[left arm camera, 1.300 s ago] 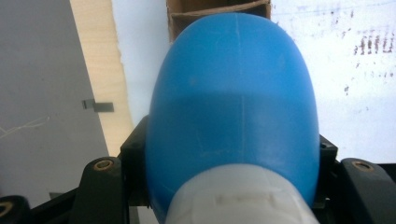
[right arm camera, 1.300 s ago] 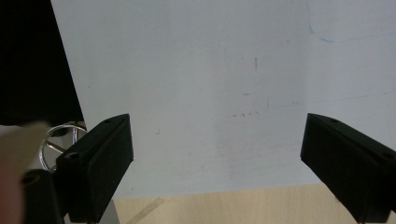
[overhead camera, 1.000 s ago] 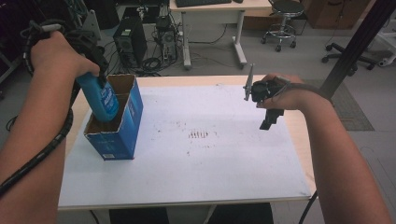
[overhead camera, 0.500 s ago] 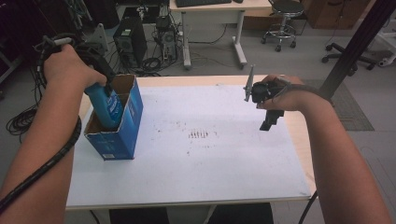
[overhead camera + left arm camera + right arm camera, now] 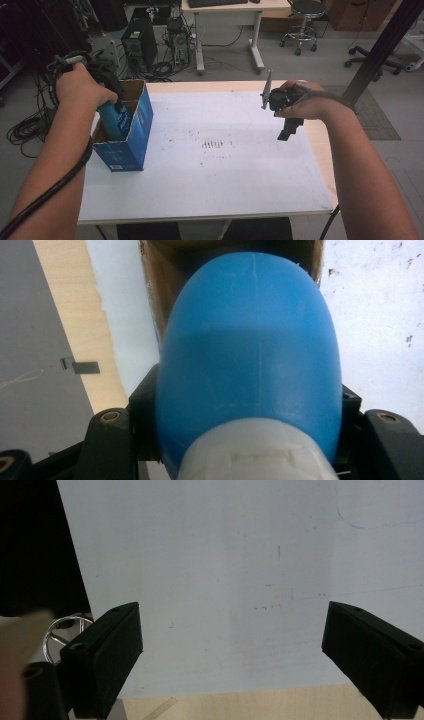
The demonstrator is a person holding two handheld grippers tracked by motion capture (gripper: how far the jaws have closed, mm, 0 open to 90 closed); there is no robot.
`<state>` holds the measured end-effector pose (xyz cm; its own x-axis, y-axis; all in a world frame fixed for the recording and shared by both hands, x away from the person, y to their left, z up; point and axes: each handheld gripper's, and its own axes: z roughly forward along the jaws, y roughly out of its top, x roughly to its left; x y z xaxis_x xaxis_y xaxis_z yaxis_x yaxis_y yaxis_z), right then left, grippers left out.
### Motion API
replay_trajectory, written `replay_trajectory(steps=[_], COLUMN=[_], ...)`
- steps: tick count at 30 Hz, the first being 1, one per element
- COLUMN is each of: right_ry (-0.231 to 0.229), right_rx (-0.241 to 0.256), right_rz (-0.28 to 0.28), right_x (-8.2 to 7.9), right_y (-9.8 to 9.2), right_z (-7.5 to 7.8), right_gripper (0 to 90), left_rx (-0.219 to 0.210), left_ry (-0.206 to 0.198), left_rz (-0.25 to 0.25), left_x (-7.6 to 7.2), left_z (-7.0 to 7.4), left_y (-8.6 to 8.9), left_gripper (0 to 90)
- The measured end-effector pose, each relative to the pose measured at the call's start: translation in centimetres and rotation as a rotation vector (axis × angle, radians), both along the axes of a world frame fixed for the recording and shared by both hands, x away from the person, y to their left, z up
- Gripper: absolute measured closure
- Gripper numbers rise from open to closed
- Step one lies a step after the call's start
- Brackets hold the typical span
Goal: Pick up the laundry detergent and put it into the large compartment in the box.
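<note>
A blue plastic bottle (image 5: 116, 121) with a white cap end (image 5: 255, 452) hangs partly inside an open blue cardboard box (image 5: 134, 135) at the table's left. My left gripper (image 5: 107, 95) is shut on the bottle, its black jaws pressed against both sides; in the left gripper view the bottle (image 5: 250, 350) points down into the box's brown inside (image 5: 165, 270). My right gripper (image 5: 287, 131) hovers above the white sheet at the right, open, with nothing between its fingers (image 5: 107, 650).
A white sheet (image 5: 220, 165) with small dark marks covers the wooden table (image 5: 320, 145). Behind the table stand a computer tower (image 5: 135, 42), cables, a desk and office chairs (image 5: 300, 20). A black pole (image 5: 380, 50) rises at the right.
My left gripper has lowered the blue bottle deeper into the box. The right gripper has stayed where it was, open.
</note>
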<state>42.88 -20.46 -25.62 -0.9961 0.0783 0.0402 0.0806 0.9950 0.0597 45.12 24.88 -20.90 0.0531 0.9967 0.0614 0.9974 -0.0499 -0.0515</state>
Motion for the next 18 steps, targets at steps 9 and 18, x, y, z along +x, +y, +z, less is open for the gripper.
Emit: replay_trajectory(steps=[9, 18], right_ry=[0.002, 0.007], right_rx=[-0.001, -0.001], right_rz=[0.003, 0.005], right_x=[0.0, 0.0], right_y=[0.0, 0.2], right_z=[-0.2, -0.5], right_gripper=[9.3, 9.3], left_rx=[0.013, 0.024], left_ry=[0.002, 0.004], left_rz=[0.003, -0.027], left_x=[-0.4, -0.6], left_z=[-2.5, -4.1], left_y=[0.1, -0.4], left_gripper=[38.3, 38.3])
